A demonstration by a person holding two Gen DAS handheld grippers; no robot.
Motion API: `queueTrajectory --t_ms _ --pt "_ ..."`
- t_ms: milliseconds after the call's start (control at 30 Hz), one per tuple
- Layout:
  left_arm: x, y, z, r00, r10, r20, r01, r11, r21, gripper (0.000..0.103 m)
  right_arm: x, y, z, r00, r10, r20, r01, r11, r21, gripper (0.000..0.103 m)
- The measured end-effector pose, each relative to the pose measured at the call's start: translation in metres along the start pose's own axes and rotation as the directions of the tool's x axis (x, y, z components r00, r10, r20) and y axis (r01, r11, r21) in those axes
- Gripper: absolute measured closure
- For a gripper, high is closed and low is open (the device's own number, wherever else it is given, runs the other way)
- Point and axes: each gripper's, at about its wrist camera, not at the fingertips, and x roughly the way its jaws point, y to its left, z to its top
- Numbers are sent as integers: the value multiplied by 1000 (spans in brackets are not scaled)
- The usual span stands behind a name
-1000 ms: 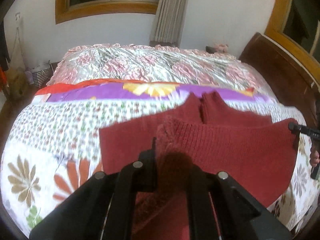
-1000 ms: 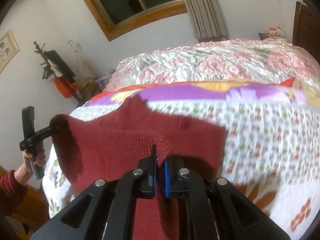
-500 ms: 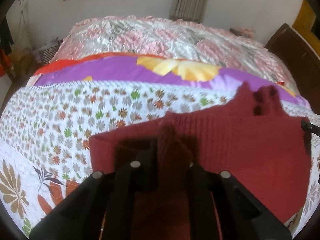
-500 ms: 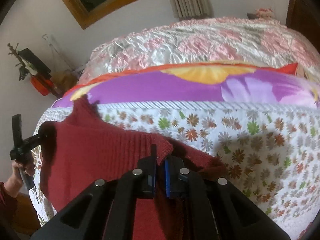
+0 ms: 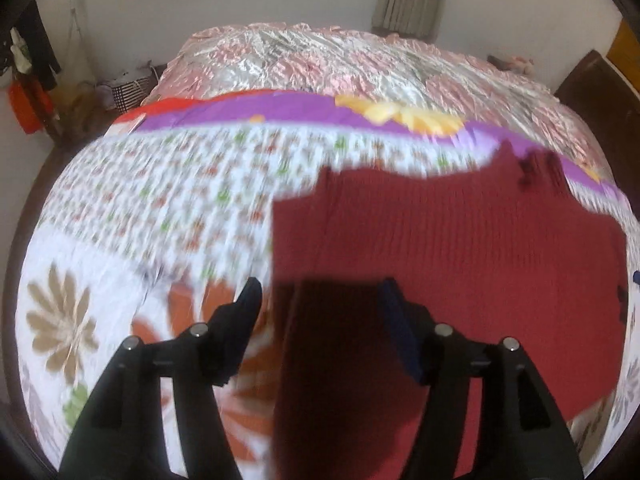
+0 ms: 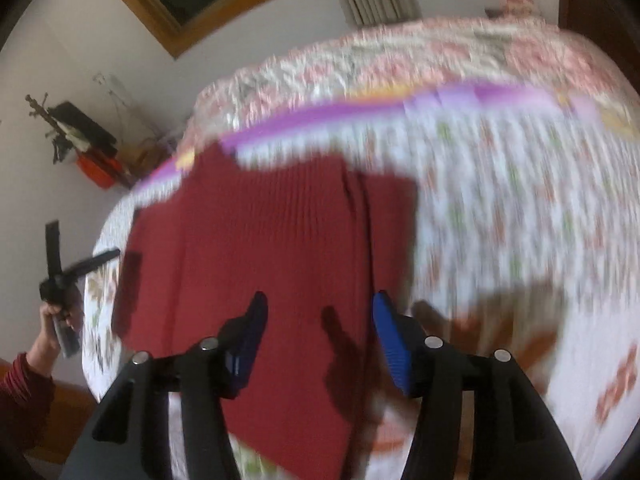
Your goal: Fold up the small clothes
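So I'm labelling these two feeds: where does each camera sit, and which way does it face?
Left wrist: on the left gripper, facing along its open fingers over the red sweater on the bed.
Right wrist: on the right gripper, fingers open above the sweater; the person's left hand shows at the left edge.
Both share the sweater and floral bedspread.
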Motion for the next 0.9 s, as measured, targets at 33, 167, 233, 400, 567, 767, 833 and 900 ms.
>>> queueTrajectory --t_ms 33,167,233,400,567,767,833,900 --pt "-3 -1 -10 1000 12 -9 -12 1000 13 41 0 -1 -13 1000 -2 -19 2 1000 6 47" --pt "-18 -13 -50 999 22 -25 -20 998 57 41 3 -6 -61 996 -26 -82 29 999 40 47" --pt "-22 -21 -62 1000 9 -27 -7 998 65 41 6 -3 -77 994 -34 -101 39 998 43 50" --pt "-17 -42 -75 999 -12 -41 15 996 84 40 15 -1 -86 991 -21 -129 29 998 57 94" --pt "8 -42 -81 995 -1 -100 9 997 81 40 15 -2 -86 986 -78 -148 83 996 29 95" --pt "27 -36 -92 990 10 -140 0 998 68 40 31 -9 -94 980 -79 -184 92 994 62 94" --pt "20 -39 -90 990 18 -140 -8 997 73 40 26 -6 -91 981 -83 -175 95 994 58 89" --pt "8 -41 -87 992 6 -124 3 998 70 40 12 -2 -87 985 -94 -146 102 993 52 73"
